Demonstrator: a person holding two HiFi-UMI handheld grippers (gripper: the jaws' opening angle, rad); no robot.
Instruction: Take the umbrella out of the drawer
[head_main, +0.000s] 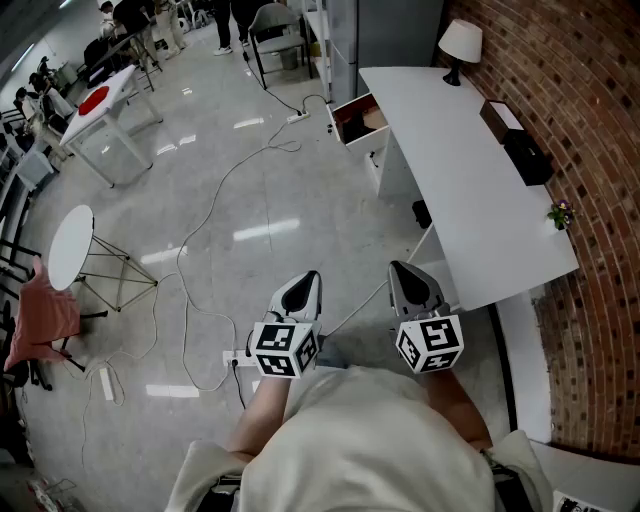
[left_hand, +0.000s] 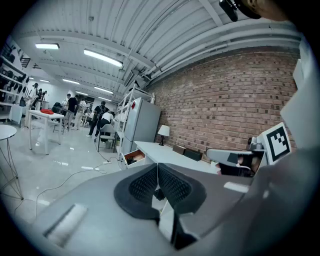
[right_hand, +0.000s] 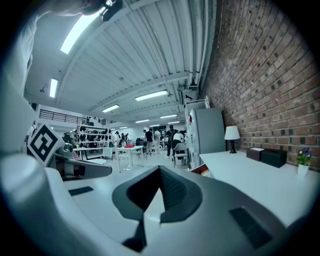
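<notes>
Down by your waist, above the glossy grey floor (head_main: 250, 200), you hold both claws side by side, a little apart, pointing forward and slightly down. Your left claw (head_main: 309, 277) has its dark ribbed pads (left_hand: 144, 185) pressed together with nothing between them. Your right claw (head_main: 401, 268) is closed the same way, empty. Ahead and to your right the long white bench (head_main: 470, 190) runs along the red brick wall (head_main: 600, 120). At its far end the white-fronted drawer with a reddish-brown inside (head_main: 355, 120) stands pulled out toward the open floor, well apart from both claws. Something tan lies in it, but from where you stand you cannot tell whether that is the umbrella. On the bench top, a white-shaded table lamp (head_main: 460, 45) stands at the far end. A brown box with a white top (head_main: 500, 117) and a black box (head_main: 526, 158) sit just beside each other against the wall. A small potted plant with purple flowers (head_main: 560, 213) stands nearer to you. White cables (head_main: 200, 230) trail across the floor from the drawer end toward your feet, and a round white side table (head_main: 70, 245) stands off to your left.
</notes>
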